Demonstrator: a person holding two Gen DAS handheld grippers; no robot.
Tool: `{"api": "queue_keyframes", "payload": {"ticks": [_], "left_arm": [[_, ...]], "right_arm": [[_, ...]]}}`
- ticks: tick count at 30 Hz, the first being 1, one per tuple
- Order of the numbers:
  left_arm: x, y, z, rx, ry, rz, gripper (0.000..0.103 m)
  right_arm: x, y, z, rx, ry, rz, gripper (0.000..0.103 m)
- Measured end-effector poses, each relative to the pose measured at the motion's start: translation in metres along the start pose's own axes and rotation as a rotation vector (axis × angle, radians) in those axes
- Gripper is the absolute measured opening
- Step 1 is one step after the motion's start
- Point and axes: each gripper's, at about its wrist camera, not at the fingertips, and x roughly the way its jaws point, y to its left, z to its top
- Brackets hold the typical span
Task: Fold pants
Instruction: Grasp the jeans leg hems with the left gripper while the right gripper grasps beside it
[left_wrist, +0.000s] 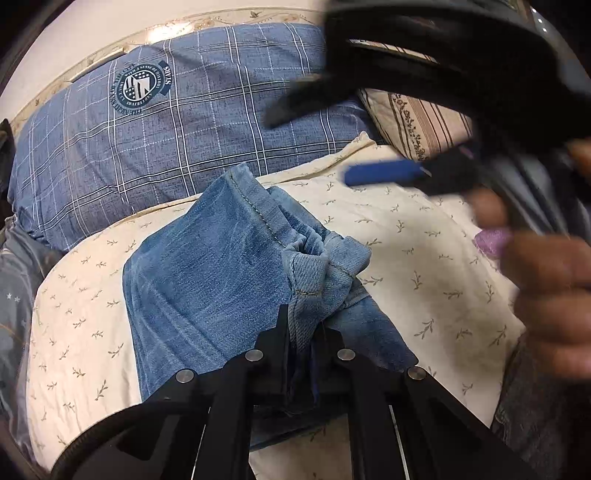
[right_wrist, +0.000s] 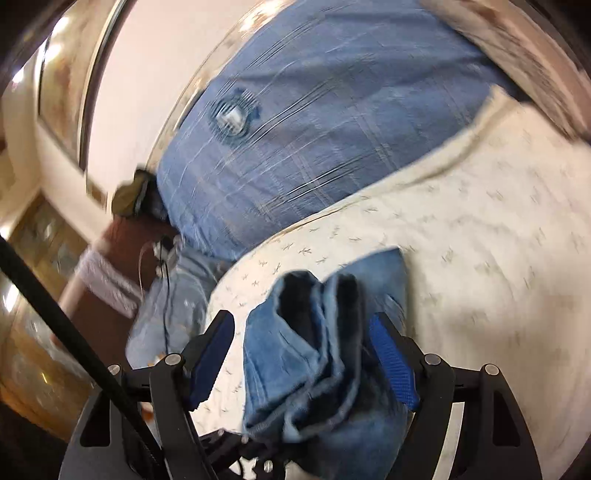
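Observation:
Blue jeans (left_wrist: 207, 273) lie bunched on a cream leaf-print sheet (left_wrist: 424, 258). In the left wrist view my left gripper (left_wrist: 304, 334) is shut on a gathered fold of the denim near a stitched hem. My right gripper (left_wrist: 332, 144) shows blurred at the upper right, one blue pad (left_wrist: 384, 173) visible, above the sheet. In the right wrist view my right gripper (right_wrist: 301, 321) stands open. A bundle of jeans (right_wrist: 314, 350) hangs between its fingers, close to the right pad (right_wrist: 391, 362) and clear of the left pad (right_wrist: 210, 354).
A blue plaid quilt (left_wrist: 184, 122) with a round crest lies behind the jeans, a striped pillow (left_wrist: 424, 125) to its right. A hand (left_wrist: 546, 295) with purple nails is at the right edge. Brown furniture (right_wrist: 110, 266) and a black rod (right_wrist: 55, 314) stand left of the bed.

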Motion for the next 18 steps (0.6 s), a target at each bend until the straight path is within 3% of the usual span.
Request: {"api": "queue_keyframes", "payload": {"ticks": [2, 4, 5, 6, 7, 12, 15, 17, 18], "left_arm": [[0.003, -0.003, 0.006, 0.016, 0.001, 0.009, 0.007], [0.006, -0.009, 0.009, 0.020, 0.006, 0.014, 0.008], [0.014, -0.005, 0.020, 0.022, 0.009, 0.017, 0.008], [0.015, -0.006, 0.020, 0.024, 0.011, 0.013, 0.008], [0.013, -0.008, 0.021, 0.029, 0.013, 0.009, 0.008], [0.004, -0.024, 0.026, 0.105, -0.036, 0.000, 0.010], [0.029, -0.029, 0.021, 0.135, 0.037, -0.015, 0.013], [0.030, -0.031, 0.016, 0.136, 0.033, -0.030, 0.013], [0.025, -0.031, 0.015, 0.130, 0.017, -0.039, 0.013]], "right_arm": [[0.024, 0.013, 0.011, -0.088, 0.075, 0.001, 0.074], [0.043, 0.018, 0.009, -0.127, 0.122, -0.038, 0.061], [0.052, 0.019, 0.007, -0.148, 0.154, -0.059, 0.040], [0.059, 0.020, 0.003, -0.171, 0.178, -0.106, 0.010], [0.062, 0.018, 0.001, -0.174, 0.197, -0.149, 0.006], [0.026, 0.011, 0.010, -0.120, 0.089, -0.065, 0.004], [0.047, -0.010, 0.009, -0.064, 0.174, -0.161, 0.005], [0.062, -0.030, 0.002, 0.009, 0.248, -0.196, 0.006], [0.060, -0.031, 0.002, 0.018, 0.244, -0.183, 0.006]]}}
